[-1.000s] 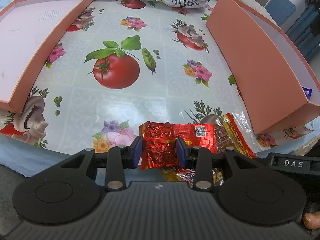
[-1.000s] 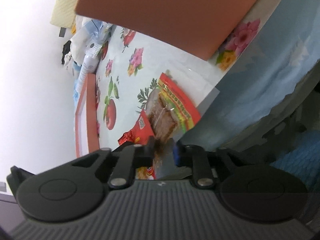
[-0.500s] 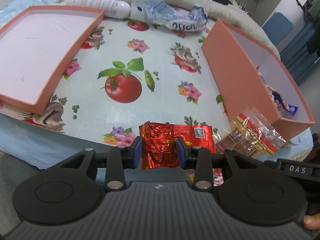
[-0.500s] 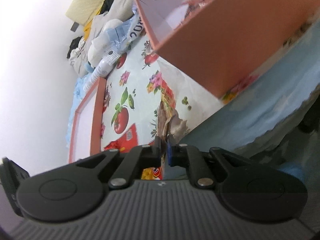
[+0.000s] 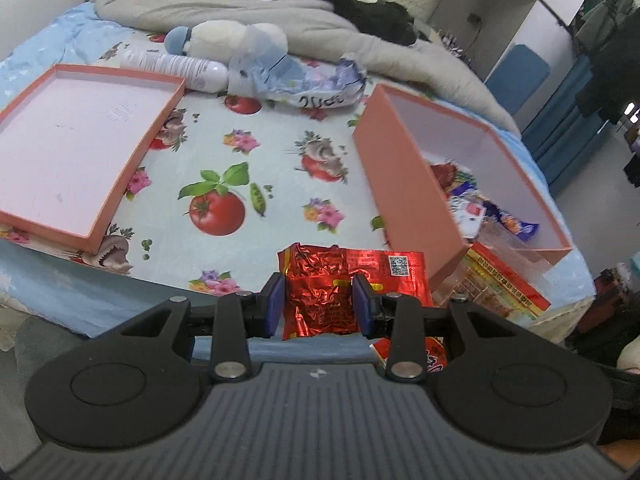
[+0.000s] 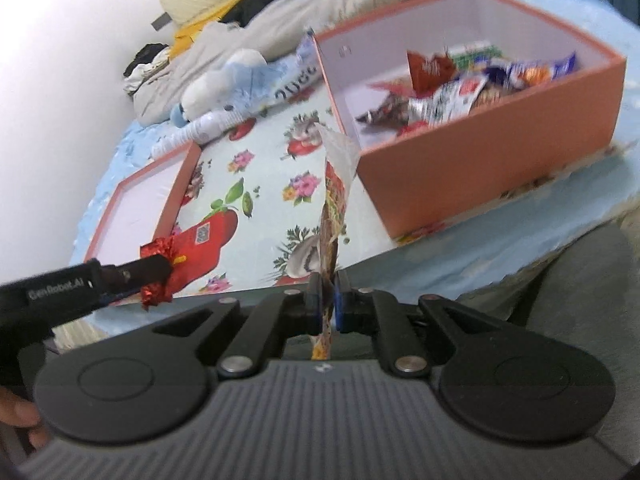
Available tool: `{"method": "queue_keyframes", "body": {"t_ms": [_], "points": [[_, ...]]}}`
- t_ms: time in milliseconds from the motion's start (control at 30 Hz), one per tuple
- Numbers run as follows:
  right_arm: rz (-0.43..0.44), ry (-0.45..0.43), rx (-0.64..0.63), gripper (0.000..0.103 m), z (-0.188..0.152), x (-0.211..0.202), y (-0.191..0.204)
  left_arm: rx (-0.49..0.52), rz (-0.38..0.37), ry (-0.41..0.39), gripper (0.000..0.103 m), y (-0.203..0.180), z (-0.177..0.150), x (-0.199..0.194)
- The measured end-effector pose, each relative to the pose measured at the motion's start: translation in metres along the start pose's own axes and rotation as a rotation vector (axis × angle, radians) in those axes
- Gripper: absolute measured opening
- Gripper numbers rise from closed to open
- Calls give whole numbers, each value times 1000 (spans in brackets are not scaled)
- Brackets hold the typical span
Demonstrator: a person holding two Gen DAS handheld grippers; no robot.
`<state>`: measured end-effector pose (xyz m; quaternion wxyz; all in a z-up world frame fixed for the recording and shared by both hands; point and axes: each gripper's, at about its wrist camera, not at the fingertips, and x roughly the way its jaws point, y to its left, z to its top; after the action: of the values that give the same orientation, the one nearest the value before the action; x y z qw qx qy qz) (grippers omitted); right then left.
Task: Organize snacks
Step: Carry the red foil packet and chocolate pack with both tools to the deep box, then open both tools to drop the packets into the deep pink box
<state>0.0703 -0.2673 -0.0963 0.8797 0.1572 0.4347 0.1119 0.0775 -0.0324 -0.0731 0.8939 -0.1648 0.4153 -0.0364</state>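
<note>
My left gripper (image 5: 319,300) is shut on a crumpled red foil packet (image 5: 352,268), held above the near edge of the flowered cloth (image 5: 256,152). In the right wrist view my right gripper (image 6: 329,300) is shut on a clear packet with a red and yellow border (image 6: 334,208), seen edge-on and standing up from the jaws. The same packet (image 5: 504,284) shows low on the right in the left wrist view. A deep pink box (image 6: 480,160) on the right holds several snacks (image 6: 452,80). Left gripper (image 6: 160,272) and red packet (image 6: 200,240) appear at the left.
A shallow pink lid (image 5: 132,168) lies at the left of the cloth. Behind are a white bottle (image 5: 180,66), a plush toy (image 5: 224,40), a crumpled plastic bag (image 5: 304,84) and a grey blanket (image 5: 280,12). Another red packet (image 5: 434,354) shows below my left gripper.
Both grippers have risen with their packets. The right one closed onto the clear packet and rolled upright, so the box's inside now shows.
</note>
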Motion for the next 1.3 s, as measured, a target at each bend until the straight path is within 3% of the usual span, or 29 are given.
{"method": "queue_keyframes", "body": {"t_ms": [300, 667, 967, 1300], "points": [[-65, -60, -16, 8, 12, -53, -3, 61, -19, 5, 42, -32, -4, -28], [-118, -142, -4, 8, 33, -93, -17, 139, -70, 11, 42, -83, 11, -30], [-135, -154, -5, 8, 67, -89, -34, 175, -104, 9, 42, -123, 47, -6], [-143, -145, -3, 9, 122, -63, -66, 206, -129, 33, 42, -161, 96, 51]]}}
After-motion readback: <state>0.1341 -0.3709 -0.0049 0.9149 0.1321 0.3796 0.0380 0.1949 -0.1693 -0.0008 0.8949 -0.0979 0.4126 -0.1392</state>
